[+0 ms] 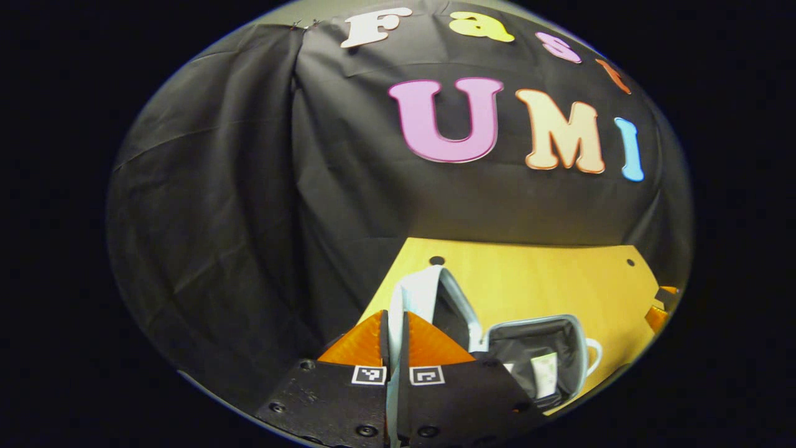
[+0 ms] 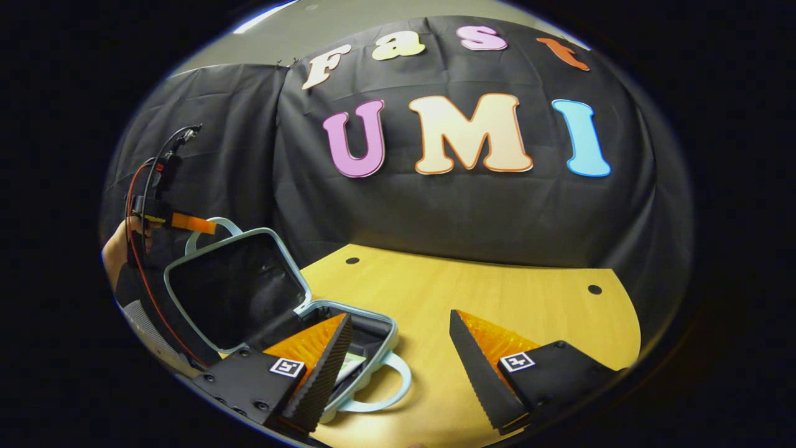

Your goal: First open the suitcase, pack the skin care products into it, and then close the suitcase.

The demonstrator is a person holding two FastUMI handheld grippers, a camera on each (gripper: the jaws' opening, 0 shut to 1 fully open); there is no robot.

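Note:
The small pale-blue suitcase [image 2: 379, 326] lies open on the wooden table, its lid [image 2: 230, 292] standing nearly upright. My left gripper [image 1: 393, 314] is shut on the lid's top handle [image 2: 214, 224], whose pale strip runs between the fingers; a hand holds that gripper [image 2: 186, 222] at the far left of the right gripper view. The dark-lined base [image 1: 541, 348] holds a white product [image 1: 545, 373]. My right gripper [image 2: 398, 317] is open, one finger [image 2: 323, 367] over the base's near corner, the other over bare table. Nothing lies between its fingers.
The wooden table [image 2: 497, 292] has small round holes [image 2: 594, 289] near its far edge and black cloth close behind it. The base's own handle [image 2: 385, 392] sticks out toward the right gripper. A red cable [image 2: 140, 261] hangs from the left gripper.

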